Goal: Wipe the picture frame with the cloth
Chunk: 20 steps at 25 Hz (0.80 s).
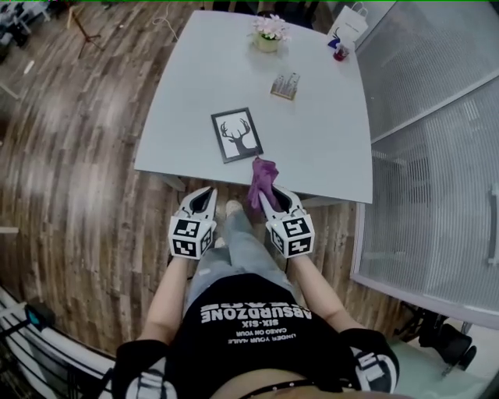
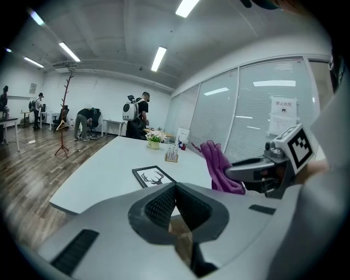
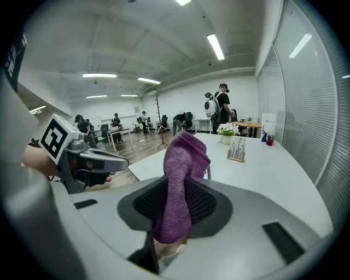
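Hiding the lower end of the cloth [image 3: 179,180] inside the right gripper [image 3: 183,188], with jaws clamping tight on it. Showing only the purple upper part, sticking up past the jaw tips. Pressing the jaws of the left gripper [image 2: 176,188] together on nothing. Hovering both just off the near edge of the table [image 1: 327,125], side by side and apart. Lying flat near that edge, uncovered and whole: the frame [image 1: 237,135], bearing a deer-head print. Reaching close to its near corner in the head view with the cloth tip, while appearing raised off the tabletop in the left gripper view. Blurring into a small red shape [image 1: 341,53] at the far corner, too small to name.

Counting: one frame, one cloth, two grippers, one flowerpot [image 1: 269,35], one stand [image 1: 285,86], one white bag [image 1: 348,23].
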Tool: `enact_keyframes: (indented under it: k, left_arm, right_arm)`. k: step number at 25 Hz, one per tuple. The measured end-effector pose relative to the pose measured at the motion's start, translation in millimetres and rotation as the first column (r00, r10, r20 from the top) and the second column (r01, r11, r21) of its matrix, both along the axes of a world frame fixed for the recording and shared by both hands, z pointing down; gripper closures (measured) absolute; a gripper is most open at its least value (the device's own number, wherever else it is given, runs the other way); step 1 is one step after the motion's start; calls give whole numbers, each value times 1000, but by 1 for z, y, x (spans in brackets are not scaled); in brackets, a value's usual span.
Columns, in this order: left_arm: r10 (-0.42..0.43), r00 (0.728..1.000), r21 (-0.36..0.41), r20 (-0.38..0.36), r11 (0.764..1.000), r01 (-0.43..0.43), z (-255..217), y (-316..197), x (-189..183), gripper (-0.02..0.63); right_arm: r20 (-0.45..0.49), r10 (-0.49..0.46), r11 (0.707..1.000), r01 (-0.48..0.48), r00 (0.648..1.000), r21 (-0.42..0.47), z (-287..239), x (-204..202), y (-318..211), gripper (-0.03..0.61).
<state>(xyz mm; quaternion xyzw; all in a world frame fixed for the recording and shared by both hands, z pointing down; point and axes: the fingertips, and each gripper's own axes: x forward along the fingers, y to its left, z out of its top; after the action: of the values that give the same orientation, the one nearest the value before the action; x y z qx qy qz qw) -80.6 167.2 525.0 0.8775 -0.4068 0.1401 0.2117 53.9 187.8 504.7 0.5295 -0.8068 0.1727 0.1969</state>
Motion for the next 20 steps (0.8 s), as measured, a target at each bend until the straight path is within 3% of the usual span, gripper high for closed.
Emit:
enact_keyframes:
  k: [11,20]
  left_arm:
    - [5,998,-37,60,999,-3,23,-102,17,598]
    - [14,994,-104,111,995,-2,62,-156,29,598]
  right_arm:
    - [-46,-30,1000,31,998,5,1,27,-133,471]
    - [-88,-84,996,82,993,-22,18,37,-220,471]
